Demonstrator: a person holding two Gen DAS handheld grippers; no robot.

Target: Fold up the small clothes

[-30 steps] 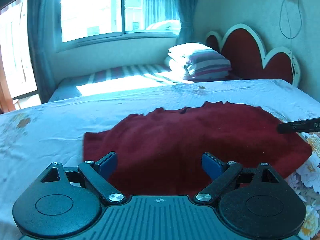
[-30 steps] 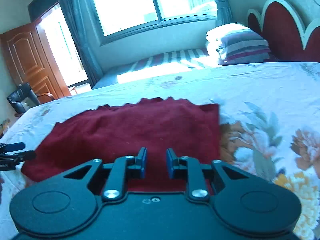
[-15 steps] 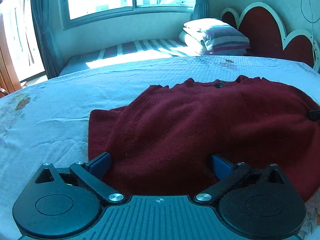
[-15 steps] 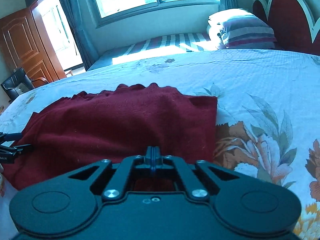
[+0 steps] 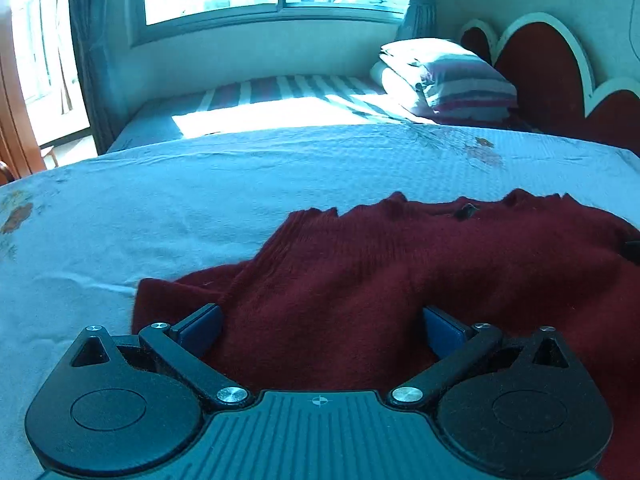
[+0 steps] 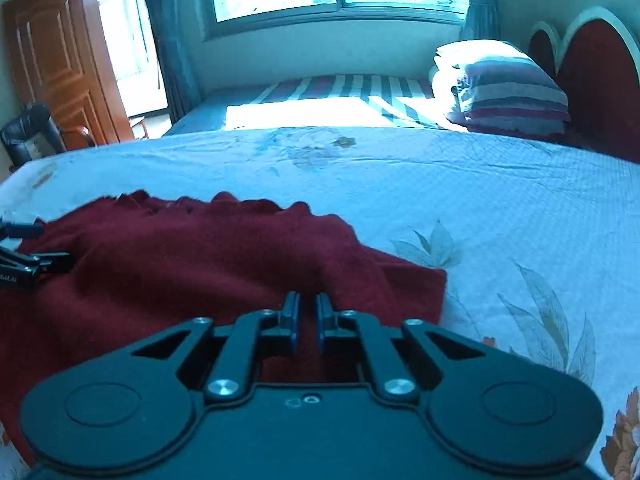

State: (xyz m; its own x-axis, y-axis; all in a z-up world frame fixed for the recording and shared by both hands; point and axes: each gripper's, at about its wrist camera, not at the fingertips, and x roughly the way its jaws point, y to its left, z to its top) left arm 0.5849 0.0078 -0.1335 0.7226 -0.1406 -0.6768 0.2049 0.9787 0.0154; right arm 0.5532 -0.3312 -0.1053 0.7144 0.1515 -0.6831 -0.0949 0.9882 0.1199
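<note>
A dark red knitted sweater (image 5: 400, 280) lies on the bed, its ribbed edge rumpled and its wavy far edge toward the window. My left gripper (image 5: 322, 328) stands wide open, and a hump of the sweater fills the space between its blue pads (image 5: 200, 326). In the right wrist view the sweater (image 6: 180, 272) spreads to the left. My right gripper (image 6: 307, 308) is shut on a pinch of it near the right corner, and a ridge of cloth rises from the tips. The left gripper (image 6: 24, 256) shows at that view's left edge.
The bedsheet (image 5: 200, 200) is pale blue with flower prints (image 6: 540, 312) on the right. Behind it lie a striped mattress (image 5: 300, 96), a stack of pillows (image 5: 452, 76) and a red headboard (image 5: 552, 72). A wooden door (image 6: 56, 64) and a black chair (image 6: 32, 132) stand far left.
Both grippers came forward and lower onto the sweater. The right jaws closed onto the cloth. The left jaws spread a little wider and now have cloth between them. The sweater's near part bunched up.
</note>
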